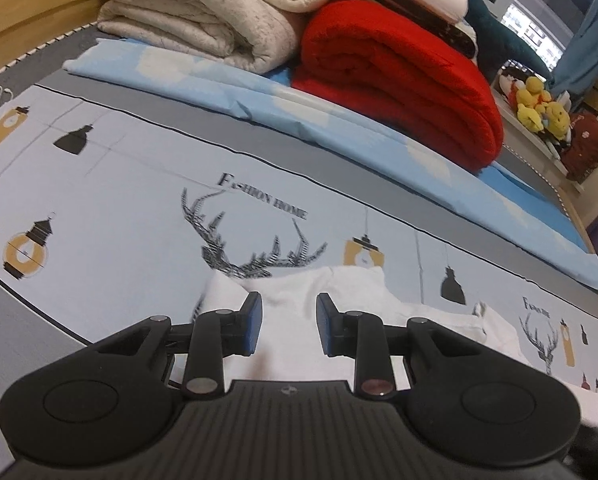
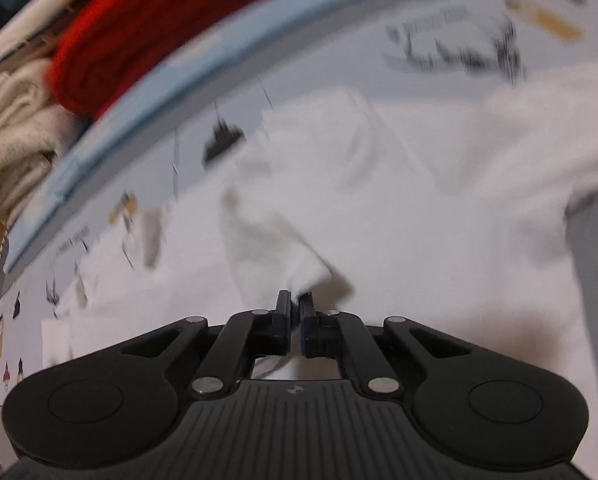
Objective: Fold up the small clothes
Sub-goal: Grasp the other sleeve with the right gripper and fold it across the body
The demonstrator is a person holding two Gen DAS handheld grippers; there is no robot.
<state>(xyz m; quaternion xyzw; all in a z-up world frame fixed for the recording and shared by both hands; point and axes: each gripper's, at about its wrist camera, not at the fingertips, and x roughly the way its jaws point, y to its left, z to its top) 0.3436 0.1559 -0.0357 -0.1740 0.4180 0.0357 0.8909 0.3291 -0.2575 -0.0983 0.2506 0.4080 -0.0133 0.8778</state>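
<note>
Soft white cotton is what we are handling: the small garment (image 1: 299, 320) is lying rumpled on the printed bedsheet (image 1: 111, 216), light and limp, best pinched at a hem or corner. Our left gripper (image 1: 289, 326) is hovering part-open over it, gripping nothing. Our right gripper (image 2: 295, 316) is pinching a bunched corner, its jaws closed tight.

white garment (image 1: 355, 292) | rumpled, partly folded | lying on printed bedsheet (image 1: 119, 208)

One white garment (image 1: 291, 320), two tools (image 1: 289, 326)
</note>
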